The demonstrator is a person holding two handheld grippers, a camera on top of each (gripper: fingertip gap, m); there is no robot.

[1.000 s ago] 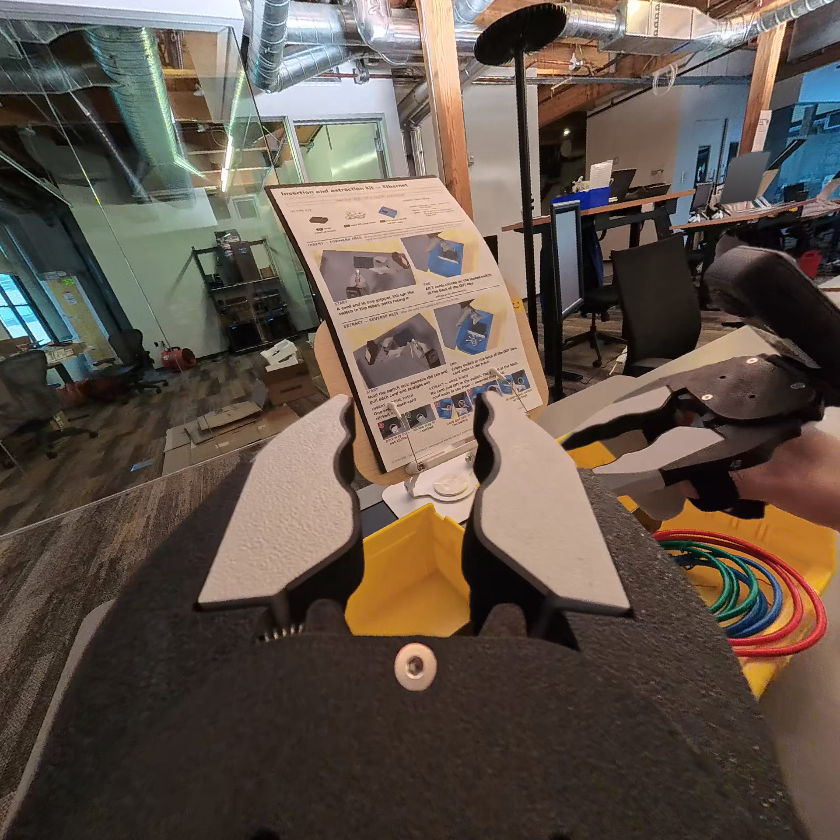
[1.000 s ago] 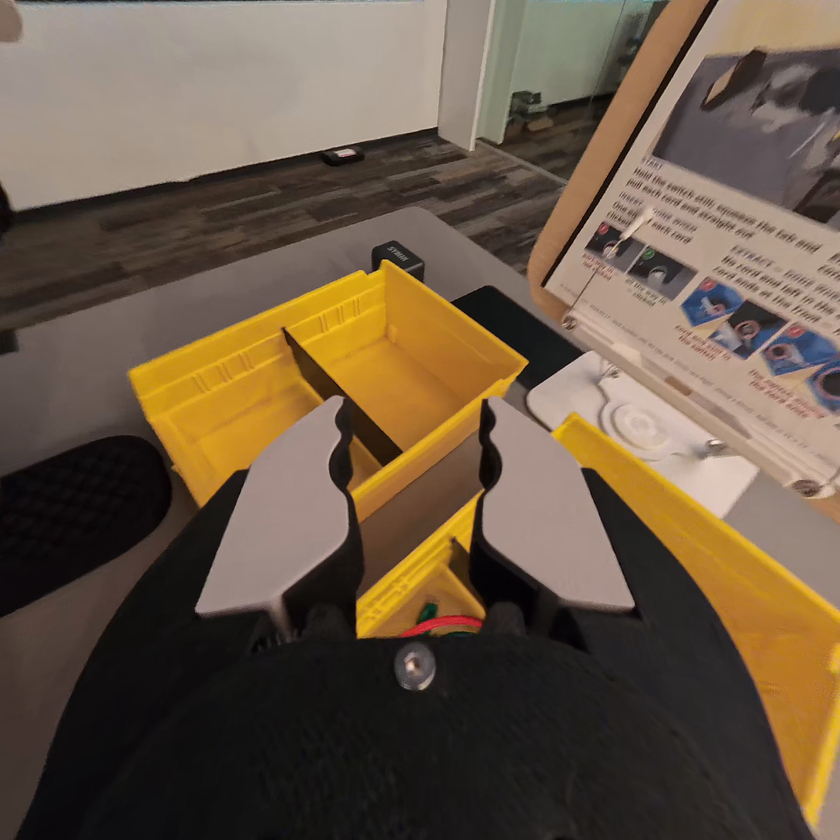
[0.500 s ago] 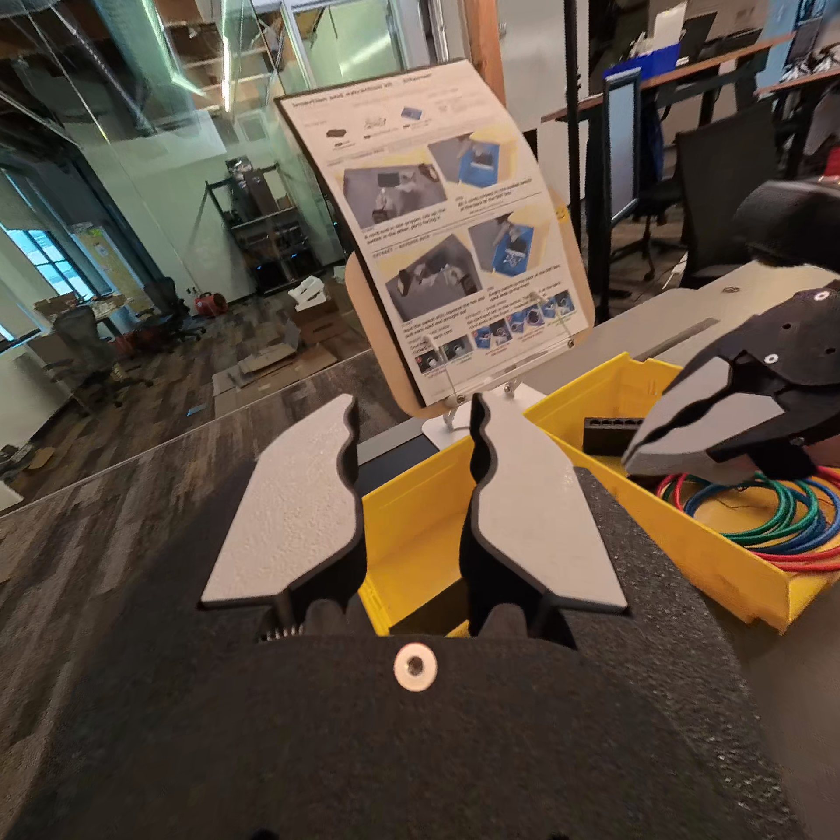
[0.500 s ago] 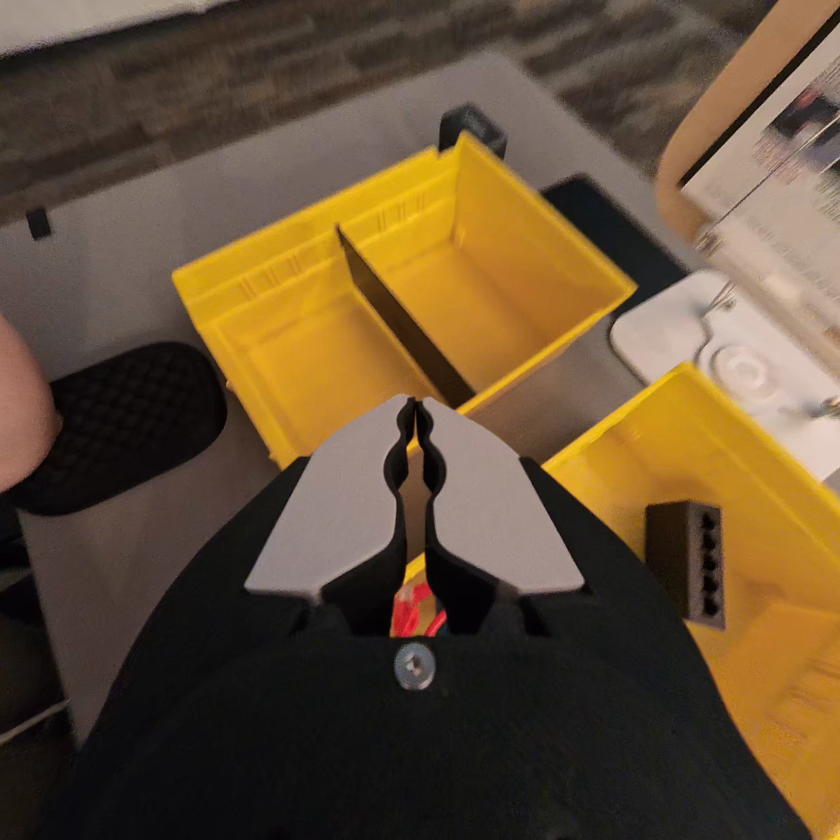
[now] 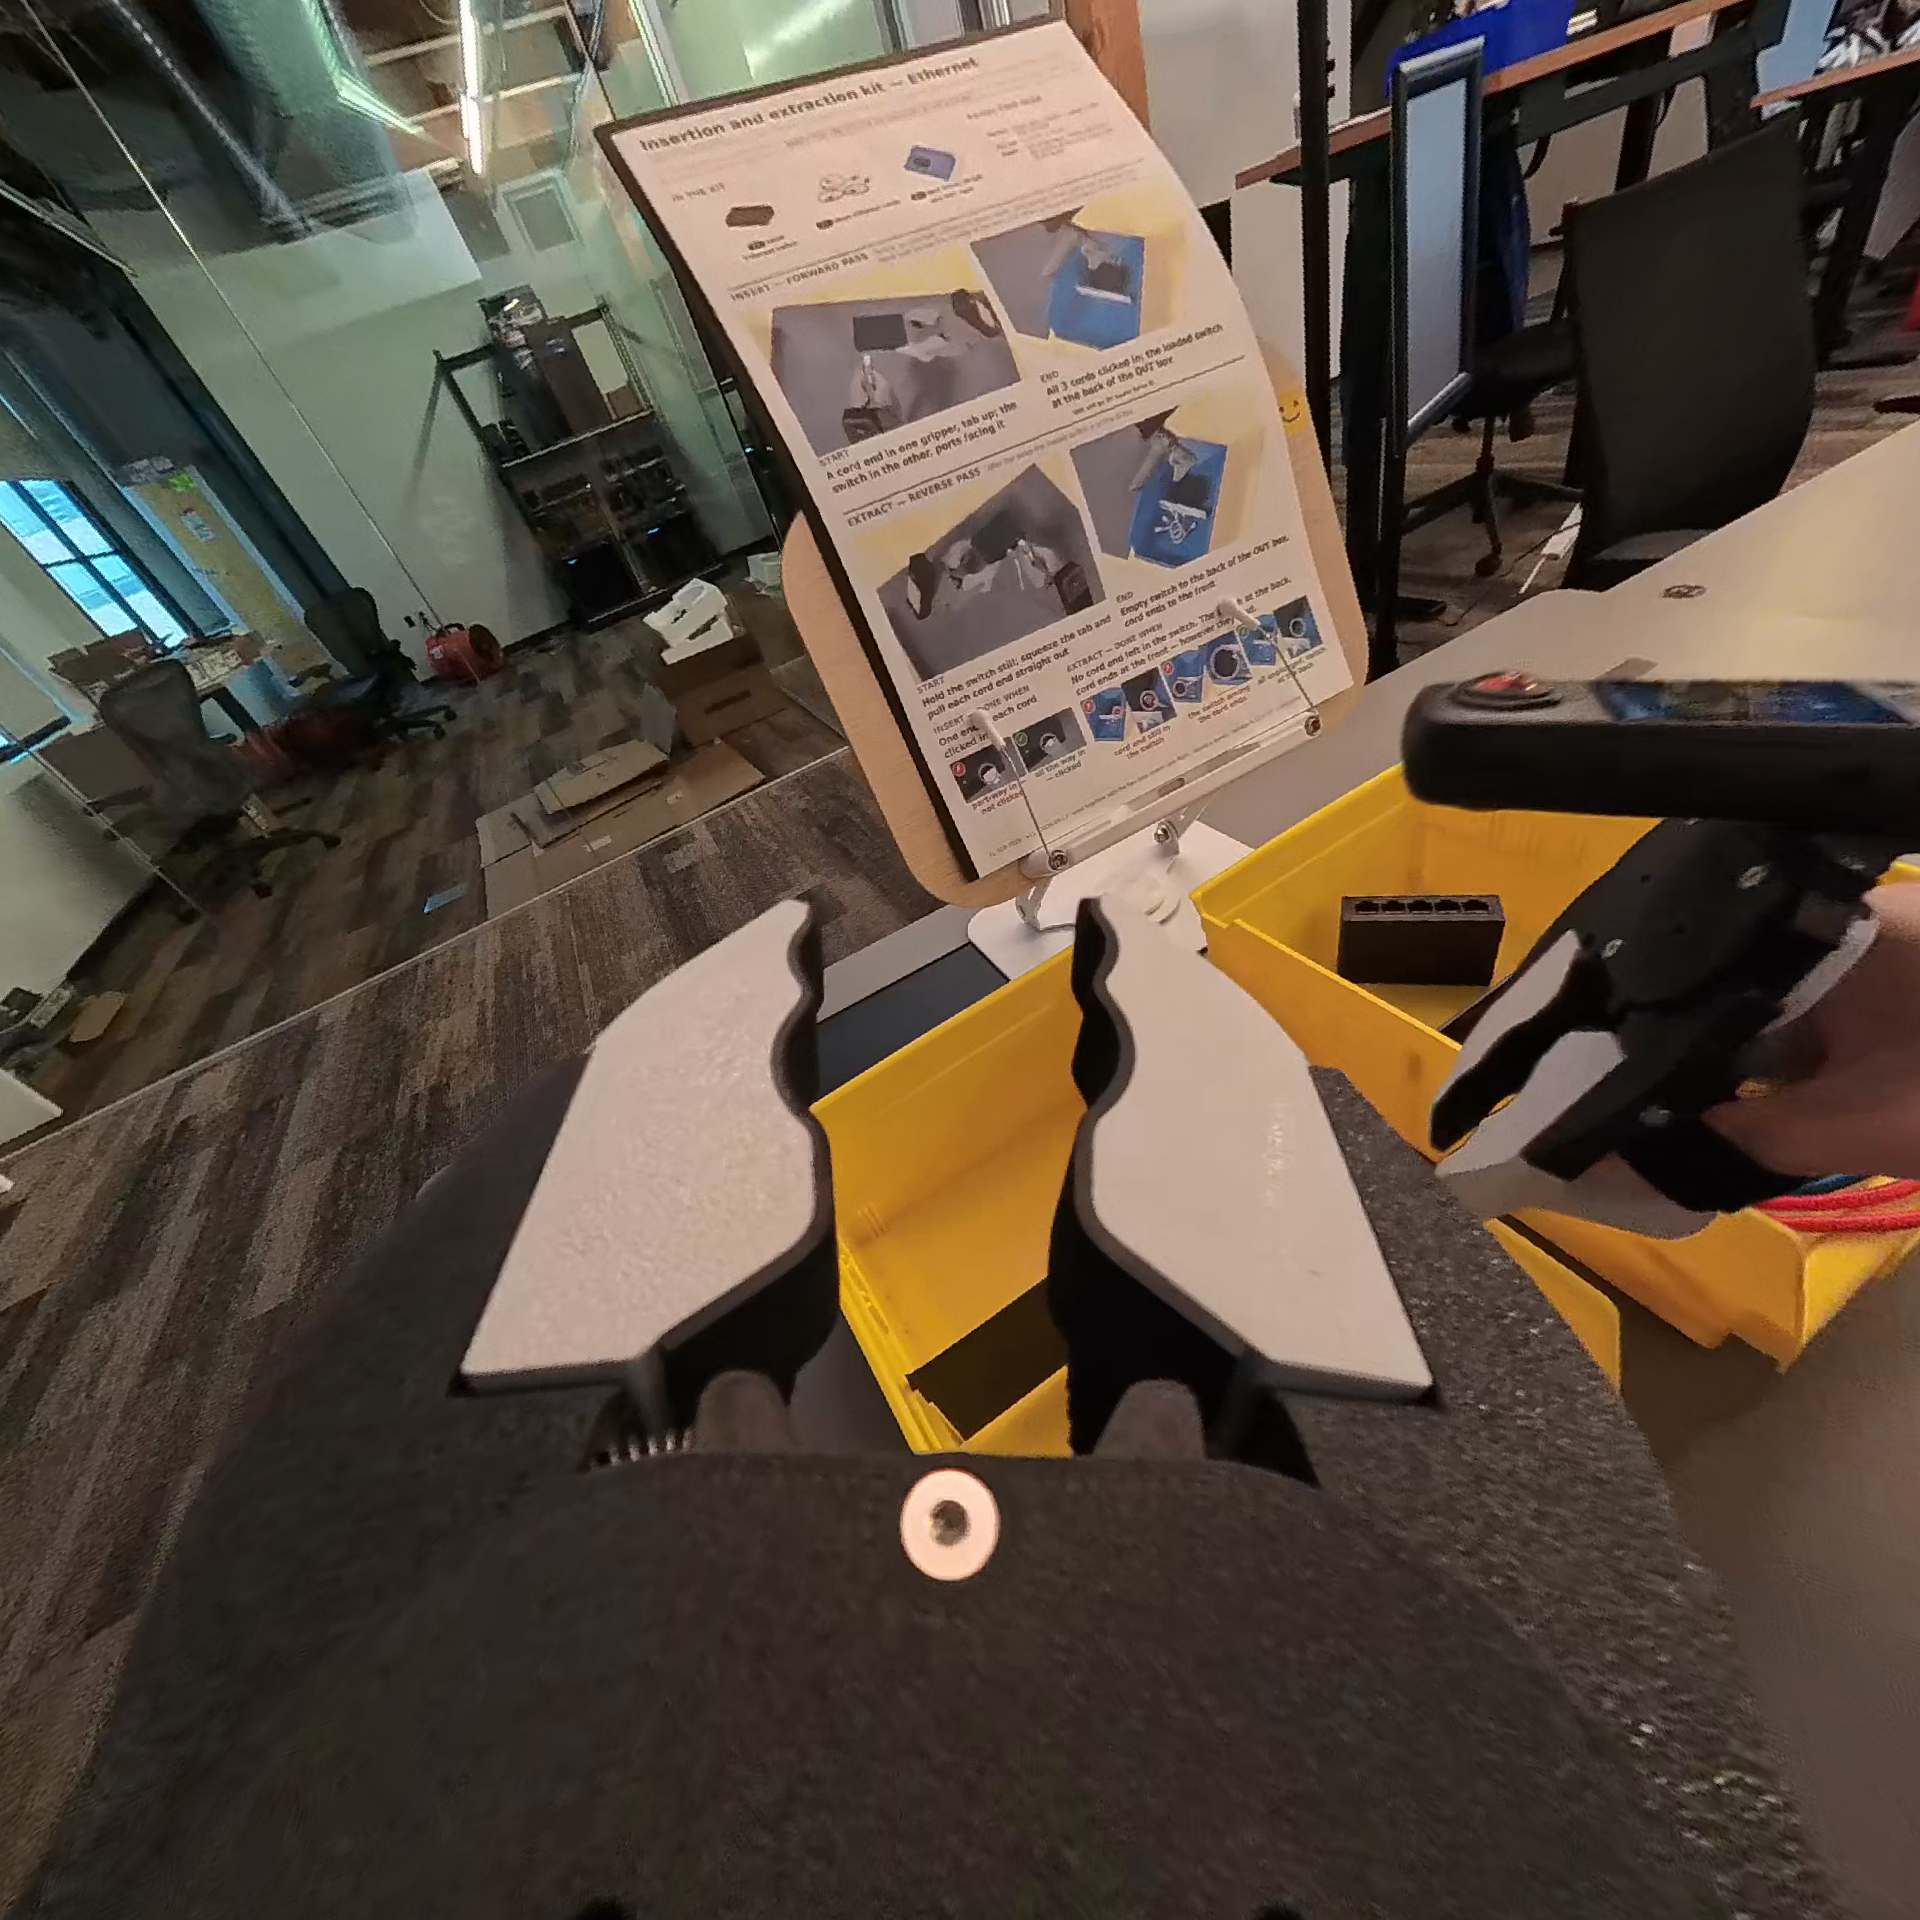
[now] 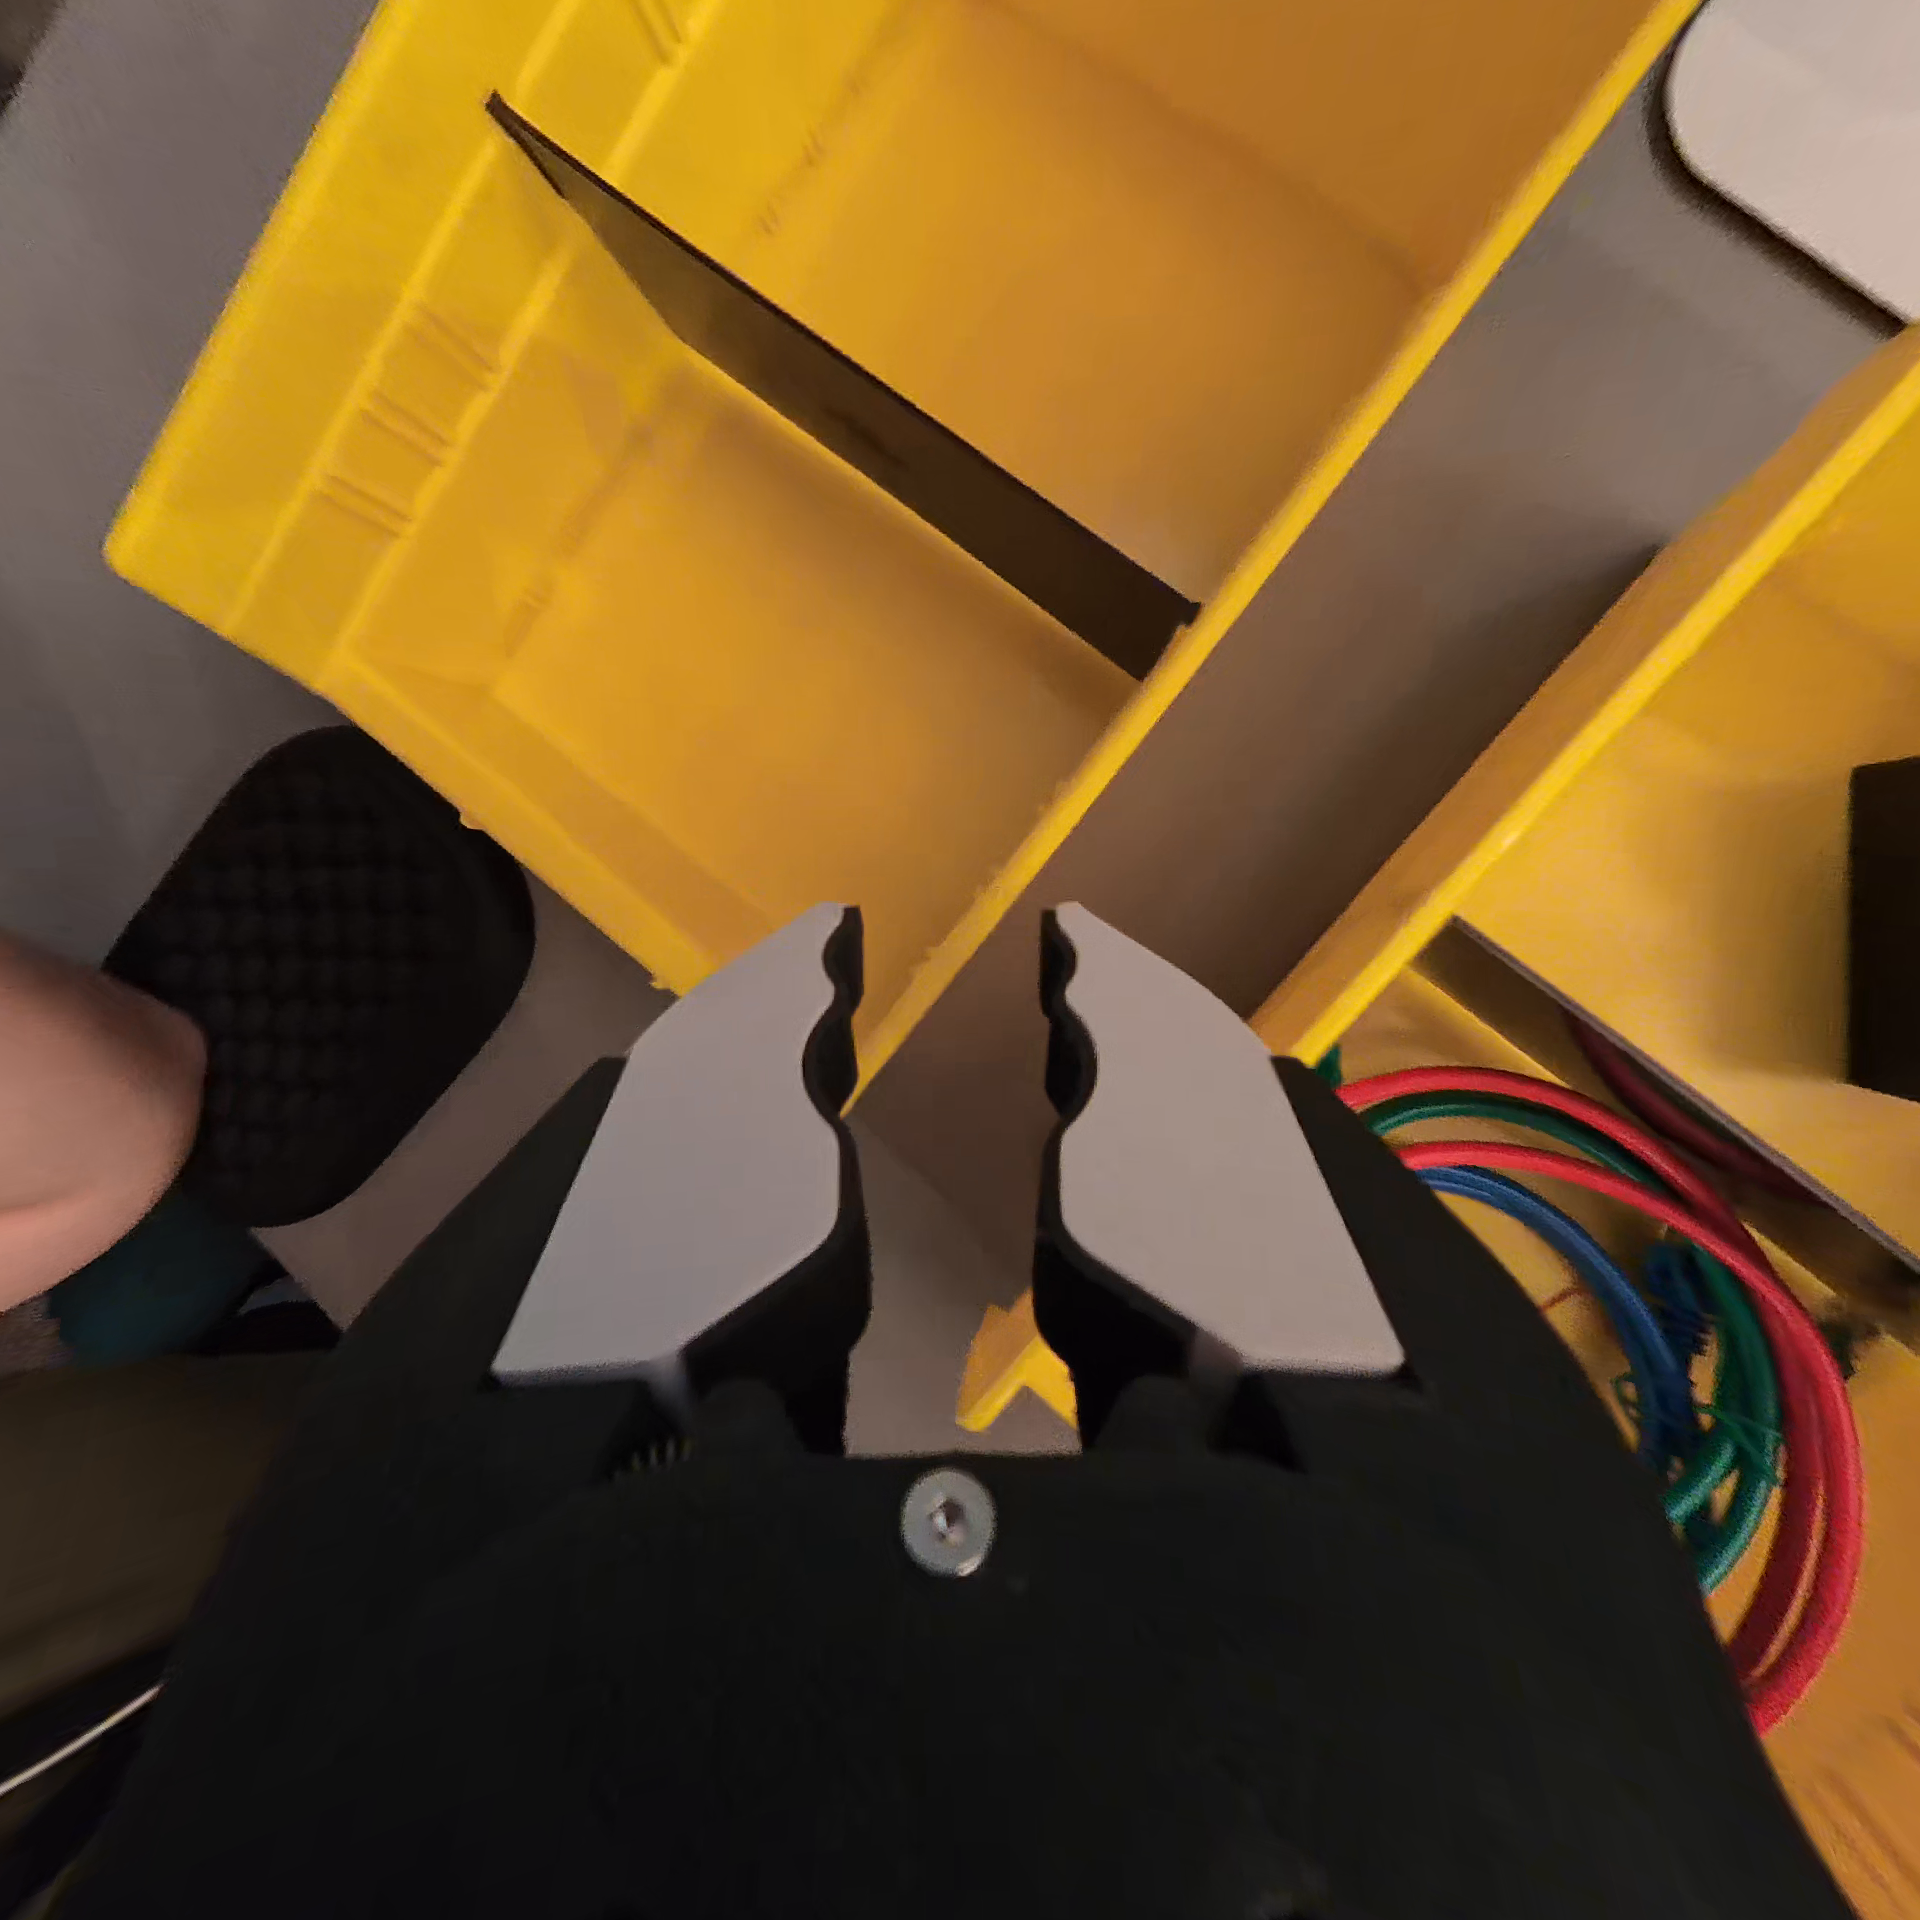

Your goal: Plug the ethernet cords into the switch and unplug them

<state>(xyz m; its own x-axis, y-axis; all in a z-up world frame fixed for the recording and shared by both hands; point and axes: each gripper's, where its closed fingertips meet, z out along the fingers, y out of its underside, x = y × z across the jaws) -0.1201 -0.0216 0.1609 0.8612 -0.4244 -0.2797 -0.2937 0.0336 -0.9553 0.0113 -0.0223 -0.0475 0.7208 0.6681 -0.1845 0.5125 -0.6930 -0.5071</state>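
A black switch [image 5: 1421,938] stands in the far part of the right yellow bin [image 5: 1288,930]; its edge shows in the right wrist view [image 6: 1886,935]. Coiled red, green and blue ethernet cords [image 6: 1683,1278] lie in the near part of that bin [image 6: 1558,790]; a little red shows in the left wrist view [image 5: 1860,1210]. My left gripper [image 5: 943,930] is open and empty above the left yellow bin [image 5: 935,1153]. My right gripper [image 6: 951,930] is open and empty, pointing down over the gap between the two bins, left of the cords; it also shows in the left wrist view [image 5: 1496,1091].
The left yellow bin [image 6: 343,436] has a black divider [image 6: 831,384] and two empty compartments. An instruction sheet on a wooden stand [image 5: 997,436] rises behind the bins on a white base [image 6: 1808,135]. A black textured pad [image 6: 312,966] lies on the grey table [image 6: 135,260]. Spacing between my two grippers at the tips: around 25 cm.
My right gripper has opened again after closing, and has tipped downward toward the bins. My left gripper has dipped slightly, still open.
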